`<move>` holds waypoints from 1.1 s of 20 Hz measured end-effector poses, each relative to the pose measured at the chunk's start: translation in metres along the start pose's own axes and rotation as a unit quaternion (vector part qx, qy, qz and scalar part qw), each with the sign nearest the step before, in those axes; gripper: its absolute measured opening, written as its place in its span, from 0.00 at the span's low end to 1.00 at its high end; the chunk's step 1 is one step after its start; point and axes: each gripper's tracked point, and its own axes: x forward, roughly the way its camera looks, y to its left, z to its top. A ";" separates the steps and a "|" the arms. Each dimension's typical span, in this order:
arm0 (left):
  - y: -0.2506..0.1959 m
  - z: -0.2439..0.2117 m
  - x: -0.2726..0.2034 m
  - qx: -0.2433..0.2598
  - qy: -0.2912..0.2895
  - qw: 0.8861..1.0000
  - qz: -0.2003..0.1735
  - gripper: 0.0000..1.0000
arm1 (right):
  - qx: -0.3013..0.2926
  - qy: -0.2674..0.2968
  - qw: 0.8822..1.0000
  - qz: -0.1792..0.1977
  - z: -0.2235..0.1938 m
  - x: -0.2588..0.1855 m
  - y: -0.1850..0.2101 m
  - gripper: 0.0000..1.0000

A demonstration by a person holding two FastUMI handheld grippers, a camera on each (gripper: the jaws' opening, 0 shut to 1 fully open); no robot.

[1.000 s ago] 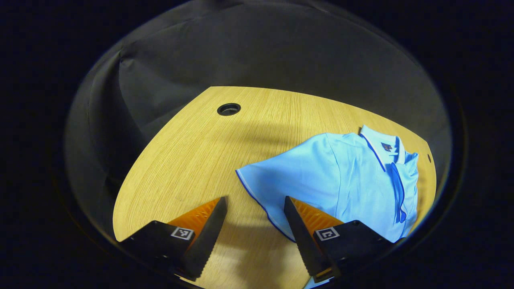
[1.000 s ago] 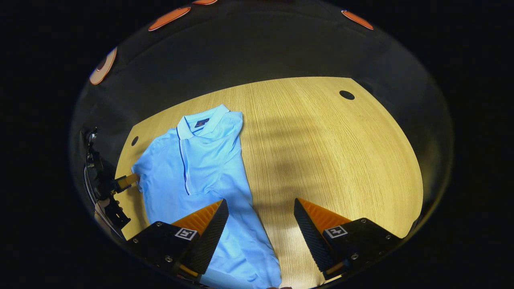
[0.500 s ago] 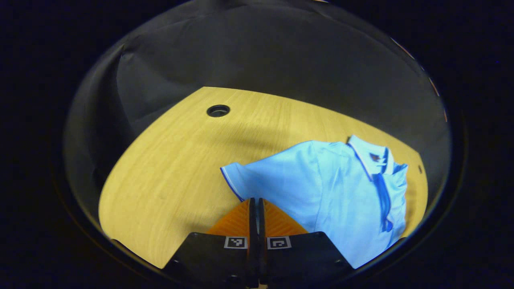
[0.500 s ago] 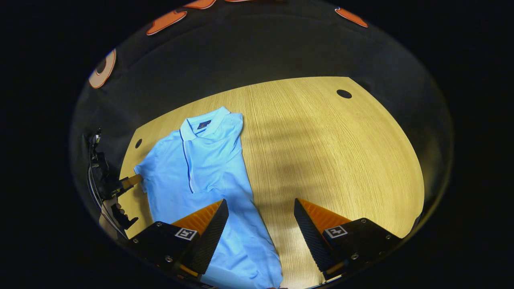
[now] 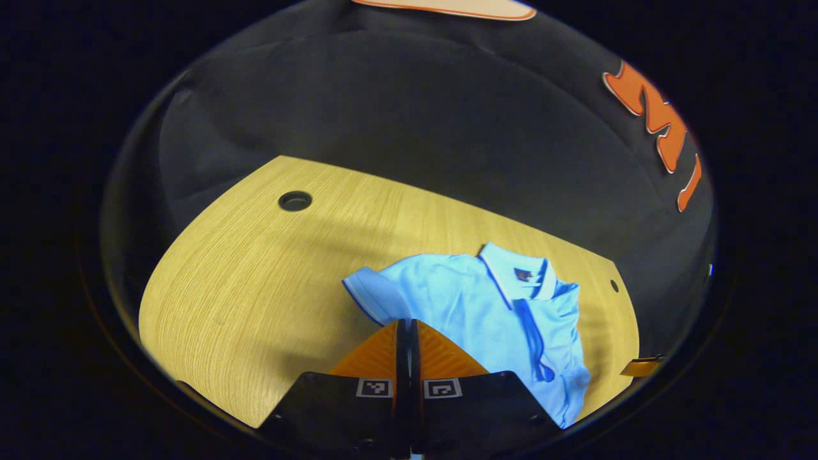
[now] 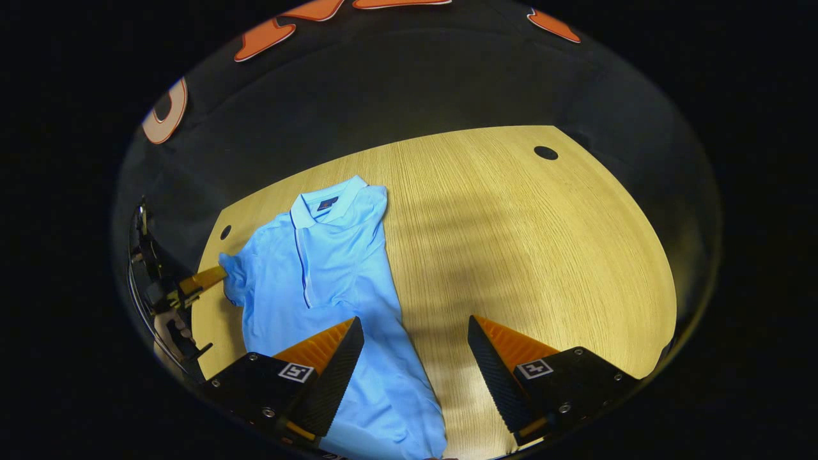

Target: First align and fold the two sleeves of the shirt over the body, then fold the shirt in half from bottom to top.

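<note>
A light blue polo shirt (image 5: pixel 486 306) with dark trim lies face up on the wooden table (image 5: pixel 255 268), collar toward the far wall. My left gripper (image 5: pixel 407 323) is shut on the hem of the shirt's sleeve (image 5: pixel 370 294), which is raised and bunched off the table. In the right gripper view the shirt (image 6: pixel 326 275) lies at the left, and the left gripper (image 6: pixel 214 276) pinches its sleeve (image 6: pixel 233 275), held by a hand (image 6: pixel 167 326). My right gripper (image 6: pixel 414 324) is open above the shirt's lower edge, one finger over cloth, the other over bare wood.
A round cable hole (image 5: pixel 294 200) sits far left on the table; another hole (image 6: pixel 545 153) lies at the far right in the right gripper view. A small hole (image 6: pixel 225 232) is near the shirt's shoulder. Bare wood (image 6: pixel 524 255) stretches right of the shirt.
My left gripper went from open beside the sleeve to shut on its hem, then lifted it and drew it in toward the body. The right gripper stayed open and nearly still.
</note>
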 end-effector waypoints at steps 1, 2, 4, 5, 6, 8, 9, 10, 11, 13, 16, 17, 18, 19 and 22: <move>-0.016 0.008 -0.003 0.004 -0.004 1.000 -0.011 0.04 | 0.000 -0.002 1.000 0.001 0.000 -0.001 -0.001 0.99; -0.033 0.015 -0.007 0.007 -0.007 1.000 -0.025 0.04 | 0.001 -0.003 1.000 0.003 0.000 -0.002 -0.002 0.99; -0.067 0.023 -0.010 0.022 -0.006 0.998 -0.051 0.04 | 0.004 -0.005 1.000 0.004 -0.001 -0.003 -0.007 0.99; -0.084 0.027 -0.011 0.031 -0.007 0.998 -0.061 0.04 | 0.005 -0.007 1.000 0.004 -0.001 -0.004 -0.009 0.99; -0.101 0.029 -0.011 0.039 -0.008 0.997 -0.071 0.04 | 0.006 -0.007 1.000 0.004 -0.002 -0.005 -0.011 0.99; -0.135 0.026 -0.012 0.049 -0.005 0.995 -0.092 0.04 | 0.011 -0.010 1.000 0.006 -0.003 -0.008 -0.017 0.99; -0.152 0.022 -0.012 0.054 -0.001 0.993 -0.101 0.04 | 0.013 -0.011 1.000 0.006 -0.004 -0.010 -0.021 0.99; -0.164 0.017 -0.012 0.060 0.005 0.992 -0.108 0.04 | 0.015 -0.012 1.000 0.005 -0.004 -0.011 -0.024 0.99; -0.177 0.010 -0.013 0.062 0.011 0.991 -0.116 0.04 | 0.017 -0.014 1.000 0.006 -0.004 -0.012 -0.027 0.99; -0.200 0.000 -0.011 0.064 0.020 0.989 -0.129 0.04 | 0.021 -0.016 1.000 0.006 -0.004 -0.014 -0.033 0.99; -0.218 -0.017 -0.001 0.083 0.035 0.989 -0.119 0.04 | 0.025 -0.018 1.000 0.004 -0.006 -0.017 -0.043 0.99; -0.224 -0.025 0.004 0.091 0.044 0.988 -0.117 0.04 | 0.027 -0.019 0.999 0.003 -0.005 -0.020 -0.047 0.99; -0.234 -0.031 0.005 0.096 0.054 0.987 -0.116 0.04 | 0.029 -0.019 0.999 0.003 -0.005 -0.021 -0.050 0.99; -0.238 -0.038 0.009 0.100 0.060 0.987 -0.114 0.04 | 0.031 -0.019 0.999 0.002 -0.008 -0.022 -0.053 0.99; -0.248 -0.054 0.018 0.110 0.073 0.985 -0.114 0.09 | 0.030 -0.014 0.999 0.001 -0.013 -0.022 -0.058 0.99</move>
